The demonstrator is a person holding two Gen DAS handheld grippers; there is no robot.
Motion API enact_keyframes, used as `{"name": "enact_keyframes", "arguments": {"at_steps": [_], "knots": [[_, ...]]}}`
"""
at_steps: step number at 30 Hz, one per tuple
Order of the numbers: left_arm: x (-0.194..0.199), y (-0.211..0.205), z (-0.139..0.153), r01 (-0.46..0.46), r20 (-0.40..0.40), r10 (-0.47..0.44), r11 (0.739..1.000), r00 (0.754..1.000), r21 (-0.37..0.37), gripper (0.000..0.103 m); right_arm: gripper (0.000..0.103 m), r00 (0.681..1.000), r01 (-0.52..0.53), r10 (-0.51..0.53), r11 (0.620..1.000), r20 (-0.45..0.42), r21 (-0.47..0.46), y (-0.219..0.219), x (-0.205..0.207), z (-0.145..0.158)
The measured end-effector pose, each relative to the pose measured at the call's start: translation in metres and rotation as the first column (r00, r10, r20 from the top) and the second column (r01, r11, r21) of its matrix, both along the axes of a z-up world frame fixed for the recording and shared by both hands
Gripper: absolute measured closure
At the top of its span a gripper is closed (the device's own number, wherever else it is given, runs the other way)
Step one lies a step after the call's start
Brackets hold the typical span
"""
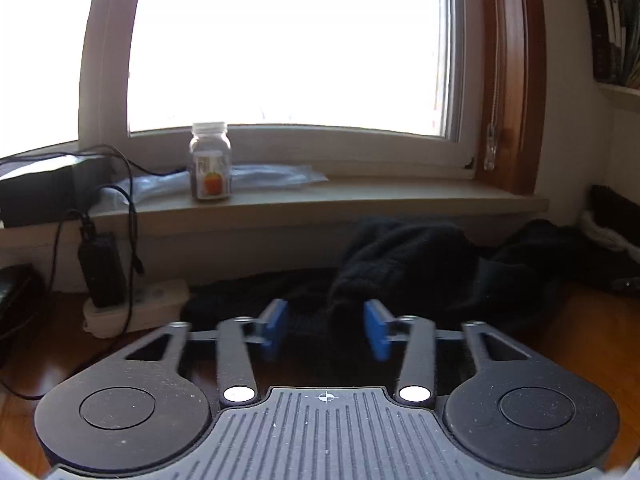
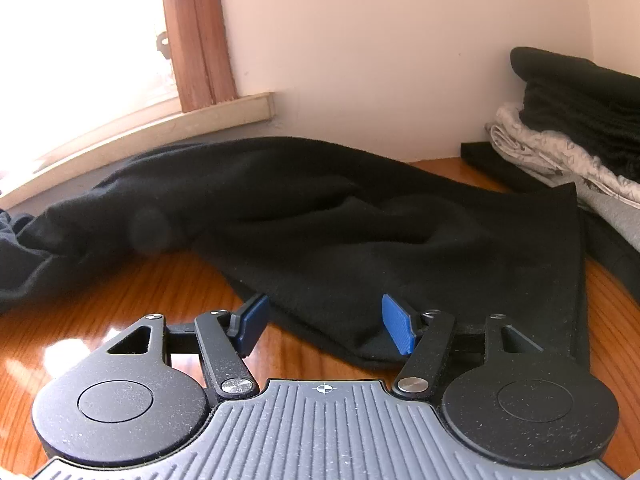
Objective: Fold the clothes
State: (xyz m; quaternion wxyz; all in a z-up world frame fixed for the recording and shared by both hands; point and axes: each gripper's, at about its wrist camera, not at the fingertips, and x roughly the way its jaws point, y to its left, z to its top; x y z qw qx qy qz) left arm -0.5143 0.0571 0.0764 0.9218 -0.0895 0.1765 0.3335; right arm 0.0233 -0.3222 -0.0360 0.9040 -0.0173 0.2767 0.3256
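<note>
My left gripper (image 1: 326, 328) and right gripper (image 2: 322, 326) fingers both gape, gripping nothing, over the rumpled black fabric garment (image 2: 320, 216) on my glossy wooden counter (image 2: 120, 292).

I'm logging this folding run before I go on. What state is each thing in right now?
Left gripper: jaws open, dark cloth between them, pads not pressing.
Right gripper: jaws open over the garment's edge, nothing gripped.
Black garment: unfolded, rumpled on the table.
Clothes stack: folded, piled by the wall.
Jar: upright on the sill, lid on.
</note>
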Motion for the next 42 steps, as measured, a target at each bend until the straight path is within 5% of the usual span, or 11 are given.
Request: {"name": "enact_keyframes", "arguments": {"at_steps": [5, 14, 15, 17, 19, 30, 35, 37, 39, 40, 42], "knots": [[0.014, -0.016, 0.012, 0.072, 0.01, -0.072, 0.997, 0.997, 0.038, 0.027, 0.04, 1.0, -0.012, 0.012, 1.0, 0.01, -0.005, 0.001, -0.001, 0.0], [0.073, -0.021, -0.001, 0.135, -0.092, -0.125, 0.984, 0.988, 0.112, 0.024, 0.039, 0.992, -0.103, 0.108, 0.992, 0.069, -0.078, 0.026, -0.015, 0.009], [0.076, -0.017, -0.003, 0.118, -0.096, -0.107, 0.985, 0.99, 0.125, 0.032, 0.039, 0.987, -0.128, 0.135, 0.988, 0.085, -0.087, 0.034, -0.02, 0.013], [0.074, -0.007, -0.001, 0.075, -0.08, -0.065, 0.988, 0.995, 0.138, 0.07, 0.039, 0.973, -0.19, 0.202, 0.976, 0.114, -0.103, 0.056, -0.033, 0.021], [0.058, 0.001, 0.007, 0.055, -0.016, -0.053, 0.992, 0.998, 0.112, 0.085, 0.039, 0.953, -0.261, 0.274, 0.959, 0.127, -0.111, 0.08, -0.045, 0.026], [-0.033, 0.02, 0.028, -0.099, 0.063, 0.092, 0.988, 0.994, 0.115, 0.086, 0.039, 0.727, -0.651, 0.677, 0.732, 0.112, -0.199, 0.239, -0.129, 0.021], [-0.055, 0.025, 0.027, -0.132, 0.068, 0.125, 0.985, 0.99, 0.109, 0.086, 0.04, 0.694, -0.68, 0.718, 0.68, 0.059, -0.275, 0.274, -0.138, 0.003], [-0.06, 0.025, 0.027, -0.136, 0.07, 0.129, 0.985, 0.989, 0.107, 0.086, 0.05, 0.687, -0.684, 0.725, 0.67, 0.055, -0.287, 0.275, -0.136, 0.0], [-0.063, 0.024, 0.026, -0.138, 0.071, 0.131, 0.985, 0.989, 0.107, 0.094, 0.087, 0.682, -0.687, 0.73, 0.664, 0.052, -0.295, 0.273, -0.133, 0.001], [-0.064, 0.023, 0.026, -0.139, 0.072, 0.132, 0.985, 0.989, 0.106, 0.099, 0.096, 0.683, -0.686, 0.728, 0.665, 0.054, -0.295, 0.269, -0.131, 0.005], [-0.068, 0.022, 0.029, -0.129, 0.071, 0.123, 0.987, 0.99, 0.096, 0.099, 0.098, 0.686, -0.683, 0.725, 0.669, 0.058, -0.293, 0.259, -0.125, 0.015]]}}
